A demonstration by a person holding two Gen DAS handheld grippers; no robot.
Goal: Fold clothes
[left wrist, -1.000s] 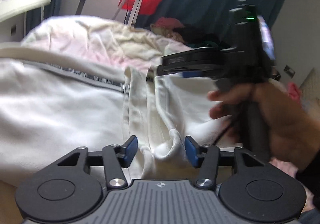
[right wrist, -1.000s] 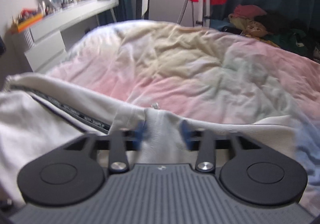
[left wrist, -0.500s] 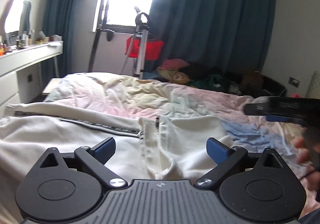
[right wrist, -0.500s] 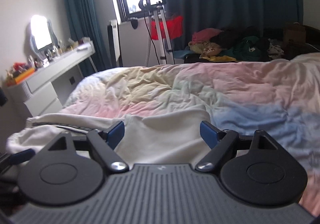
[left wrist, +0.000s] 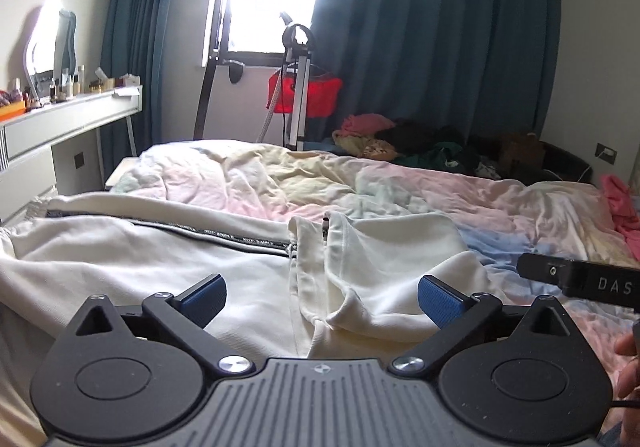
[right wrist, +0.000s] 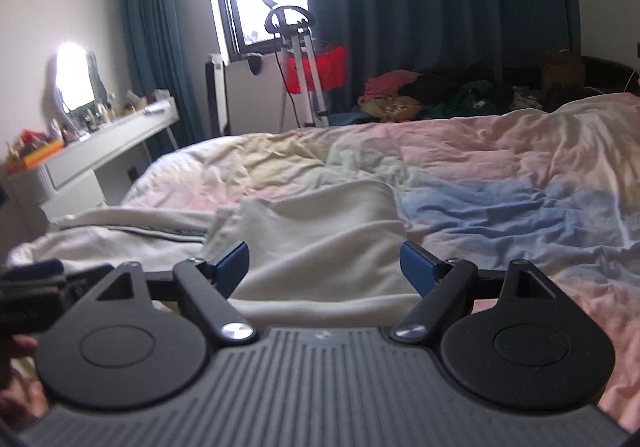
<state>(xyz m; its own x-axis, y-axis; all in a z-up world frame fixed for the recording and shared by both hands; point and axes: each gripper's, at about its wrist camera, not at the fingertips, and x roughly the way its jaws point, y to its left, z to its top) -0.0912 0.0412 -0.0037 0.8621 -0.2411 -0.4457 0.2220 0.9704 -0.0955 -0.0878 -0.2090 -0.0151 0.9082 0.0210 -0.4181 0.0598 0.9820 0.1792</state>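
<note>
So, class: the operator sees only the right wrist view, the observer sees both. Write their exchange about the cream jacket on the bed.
Operator: Is the left gripper gripping the jacket?
Observer: No. The left gripper is wide open; the cream jacket lies loose under it.
Operator: What marks the zip?
Observer: The zip has black tape with white lettering.
Operator: Anything else on the bed?
Observer: A pink garment lies at the right edge of the bed.
</note>
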